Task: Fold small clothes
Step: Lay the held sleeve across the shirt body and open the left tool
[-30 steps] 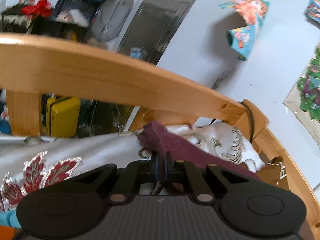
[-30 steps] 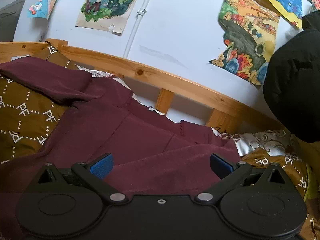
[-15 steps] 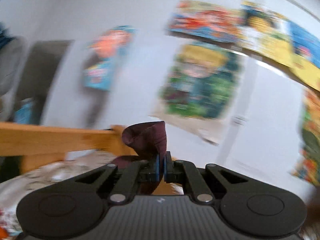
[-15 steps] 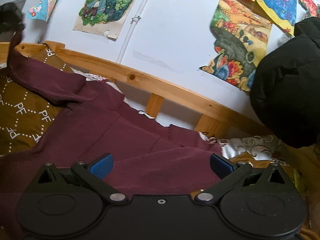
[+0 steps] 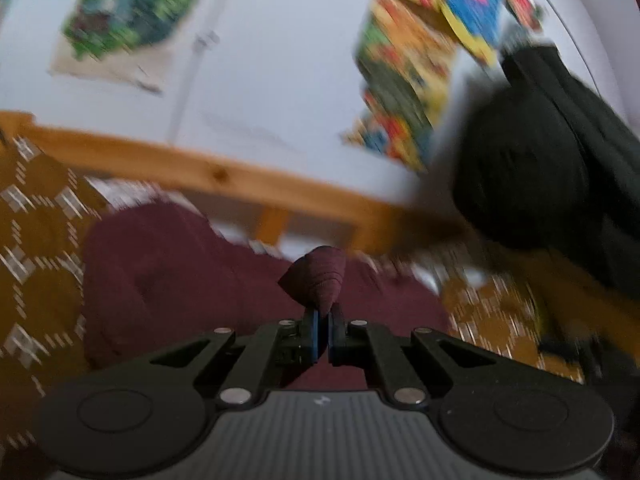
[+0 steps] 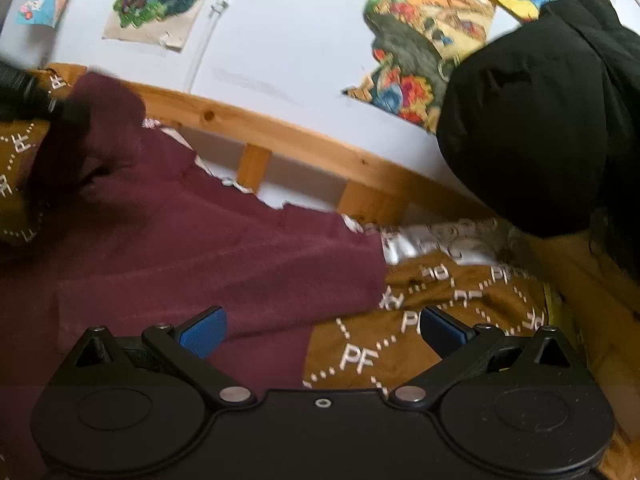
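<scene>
A maroon garment [image 6: 192, 248] lies spread on a brown patterned bedspread [image 6: 452, 312]; it also shows in the left wrist view [image 5: 168, 276]. My left gripper [image 5: 323, 332] is shut on a bunched maroon sleeve end [image 5: 318, 278] and holds it above the garment's body. In the right wrist view the lifted sleeve [image 6: 96, 120] hangs at the far left by the left gripper. My right gripper [image 6: 320, 330] is open and empty, low over the garment's right edge.
A wooden bed rail [image 6: 304, 140] runs along the back under a white wall with posters [image 6: 424, 40]. A black jacket [image 6: 540, 112] hangs at the right. White patterned bedding [image 6: 440, 240] lies by the rail.
My left gripper has swung right with the sleeve, from the bed's far end toward over the garment. My right gripper has shifted right; the garment's right edge now shows.
</scene>
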`<move>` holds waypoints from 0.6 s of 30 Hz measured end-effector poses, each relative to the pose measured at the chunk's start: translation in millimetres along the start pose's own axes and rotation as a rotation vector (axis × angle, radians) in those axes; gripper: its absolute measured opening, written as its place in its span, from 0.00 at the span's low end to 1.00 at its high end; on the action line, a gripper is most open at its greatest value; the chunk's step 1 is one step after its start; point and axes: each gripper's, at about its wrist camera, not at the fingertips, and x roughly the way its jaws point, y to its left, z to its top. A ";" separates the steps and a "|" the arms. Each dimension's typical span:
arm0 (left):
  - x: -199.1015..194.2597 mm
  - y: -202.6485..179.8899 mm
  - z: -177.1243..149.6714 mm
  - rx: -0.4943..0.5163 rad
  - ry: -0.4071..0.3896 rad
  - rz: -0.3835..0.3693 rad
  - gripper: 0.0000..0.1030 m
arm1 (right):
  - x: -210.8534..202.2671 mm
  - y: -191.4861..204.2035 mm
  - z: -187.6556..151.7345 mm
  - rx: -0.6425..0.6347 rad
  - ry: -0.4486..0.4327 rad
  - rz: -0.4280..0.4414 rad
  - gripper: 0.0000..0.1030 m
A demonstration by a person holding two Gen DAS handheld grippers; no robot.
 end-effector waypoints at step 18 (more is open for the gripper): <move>4.7 -5.9 -30.7 0.042 0.169 -0.154 0.73 | 34.6 -28.8 -4.0 0.240 0.083 0.110 0.99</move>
